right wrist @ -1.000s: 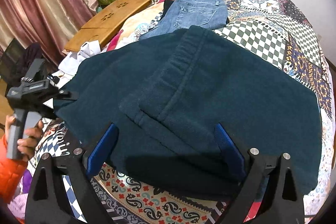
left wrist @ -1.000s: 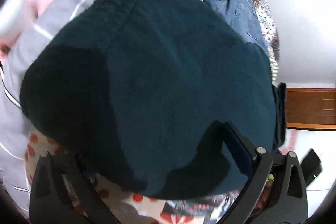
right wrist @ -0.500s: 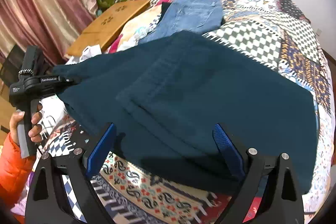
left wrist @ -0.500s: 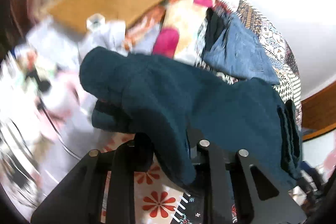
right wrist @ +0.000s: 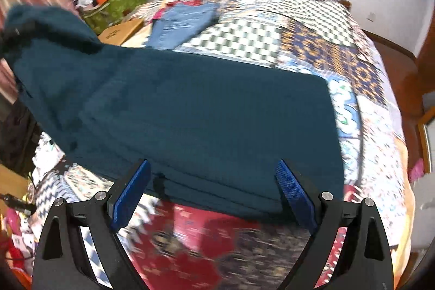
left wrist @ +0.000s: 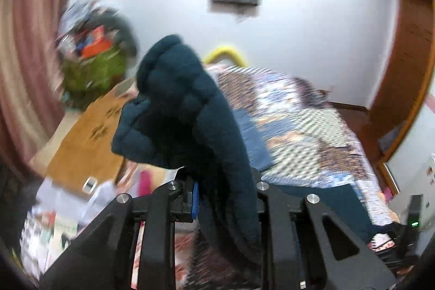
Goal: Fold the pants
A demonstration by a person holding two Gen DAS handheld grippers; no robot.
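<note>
Dark teal pants (right wrist: pixel 206 110) spread on patchwork quilt (right wrist: pixel 312 26), left end lifted; right gripper (right wrist: pixel 214 195) wide apart above near edge; jeans (right wrist: pixel 182 23) beyond pants.

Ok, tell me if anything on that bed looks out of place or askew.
The dark teal pants lie askew: one end is pinched in the left hand-held gripper and lifted off the quilt, bunched, while the rest lies flat. A pair of blue jeans lies beyond.

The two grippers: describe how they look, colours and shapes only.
The right gripper has black angular fingers with triangular cut-outs, silver round screws, and blue ridged pads. The left gripper has the same black frame and silver screws; a sliver of blue pad shows.
</note>
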